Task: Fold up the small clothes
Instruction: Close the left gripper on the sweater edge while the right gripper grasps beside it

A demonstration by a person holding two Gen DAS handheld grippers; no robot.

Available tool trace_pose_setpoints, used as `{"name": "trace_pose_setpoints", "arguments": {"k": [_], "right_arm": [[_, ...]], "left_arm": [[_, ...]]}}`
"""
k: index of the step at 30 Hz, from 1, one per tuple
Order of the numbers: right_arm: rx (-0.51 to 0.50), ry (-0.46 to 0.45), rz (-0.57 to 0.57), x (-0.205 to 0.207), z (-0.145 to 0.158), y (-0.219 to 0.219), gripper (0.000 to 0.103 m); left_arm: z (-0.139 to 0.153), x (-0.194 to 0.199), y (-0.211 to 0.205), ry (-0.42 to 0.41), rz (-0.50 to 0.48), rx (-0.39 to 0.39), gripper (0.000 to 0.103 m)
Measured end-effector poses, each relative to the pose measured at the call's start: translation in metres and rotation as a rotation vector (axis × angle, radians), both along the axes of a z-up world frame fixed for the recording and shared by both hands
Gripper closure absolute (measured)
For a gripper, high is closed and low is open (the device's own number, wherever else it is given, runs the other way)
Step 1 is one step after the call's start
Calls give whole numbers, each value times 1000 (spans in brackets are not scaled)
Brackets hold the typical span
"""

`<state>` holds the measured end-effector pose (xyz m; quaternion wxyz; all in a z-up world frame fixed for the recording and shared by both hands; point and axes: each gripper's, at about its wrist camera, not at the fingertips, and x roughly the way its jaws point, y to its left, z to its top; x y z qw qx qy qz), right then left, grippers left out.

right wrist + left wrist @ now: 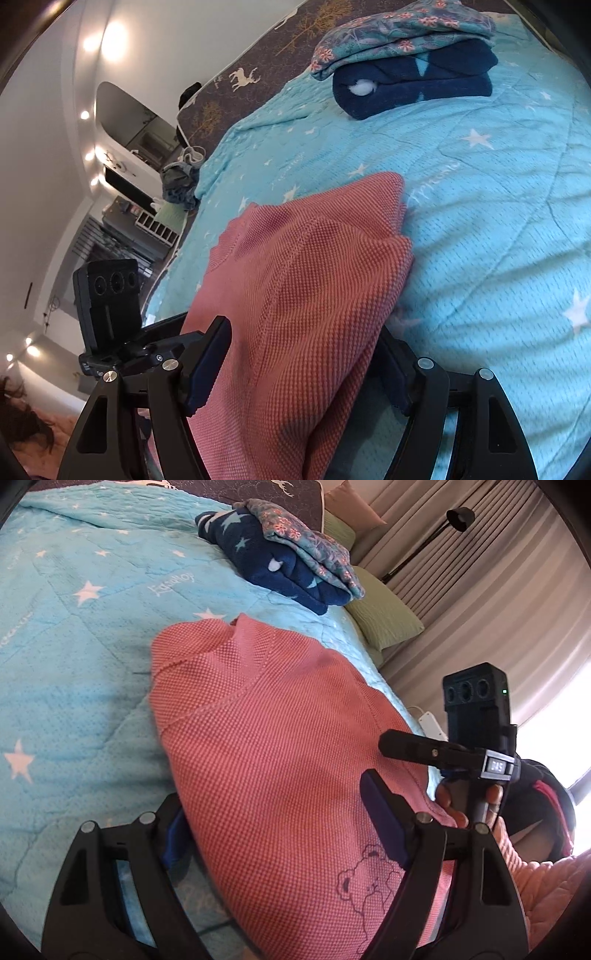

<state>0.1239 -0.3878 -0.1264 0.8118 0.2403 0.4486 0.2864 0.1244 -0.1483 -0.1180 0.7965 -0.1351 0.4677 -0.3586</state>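
Left hand-held gripper (280,834) and right hand-held gripper (306,373): your jaws wide, pink knit top (280,738) bunched between, grip unclear. Two folded garments (295,557) stacked upper frame; pink fold unfinished on bed (74,646).

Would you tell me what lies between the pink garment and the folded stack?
Only bare blue star-print quilt separates the pink garment from the folded stack, in both wrist views.
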Motion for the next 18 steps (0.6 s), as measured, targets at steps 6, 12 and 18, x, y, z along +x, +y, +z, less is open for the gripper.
{"name": "trace_pose_setpoints", "arguments": {"k": [6, 12, 18], "right_arm": [[22, -14, -1, 13, -5, 0, 43], [98, 25, 35, 21, -13, 2, 67], [112, 53, 7, 15, -9, 3, 81]], "left_arm": [[-3, 5, -3, -6, -22, -33, 22], [-5, 9, 2, 15, -26, -98, 34], [-2, 8, 10, 51, 18, -110, 75]]}}
